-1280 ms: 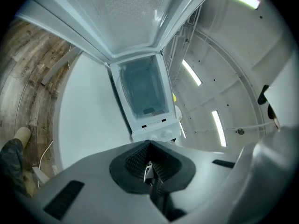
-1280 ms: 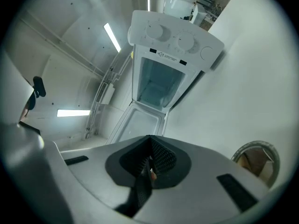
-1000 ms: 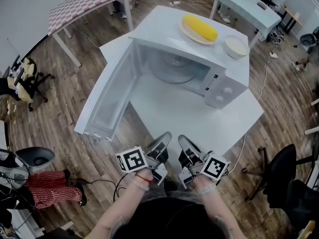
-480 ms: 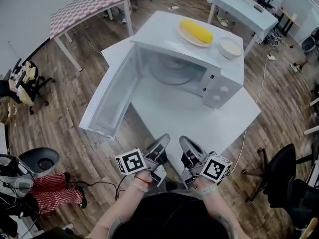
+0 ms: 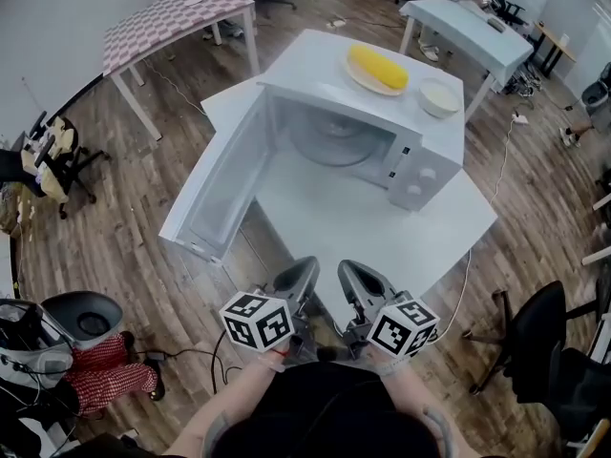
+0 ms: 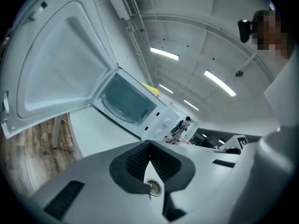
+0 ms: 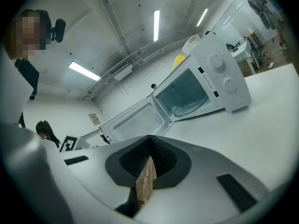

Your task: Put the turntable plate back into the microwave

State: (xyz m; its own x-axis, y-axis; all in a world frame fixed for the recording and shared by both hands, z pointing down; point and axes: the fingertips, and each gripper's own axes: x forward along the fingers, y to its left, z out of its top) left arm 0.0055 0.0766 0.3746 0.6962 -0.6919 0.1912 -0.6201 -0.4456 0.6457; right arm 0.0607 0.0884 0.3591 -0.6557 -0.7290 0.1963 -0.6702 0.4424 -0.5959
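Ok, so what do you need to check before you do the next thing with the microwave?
1. Microwave door open: ok, it stands wide.
2. Turntable plate inside the microwave: ok. Seated flat: cannot tell.
3. Left gripper empty: ok, jaws shut on nothing.
4. Right gripper empty: ok, jaws shut on nothing.
5. Plate of corn and bowl steady on the microwave's top: cannot tell.

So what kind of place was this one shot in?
Probably an office or lab, not a kitchen: the microwave sits on a white table, with office chairs and more tables around.
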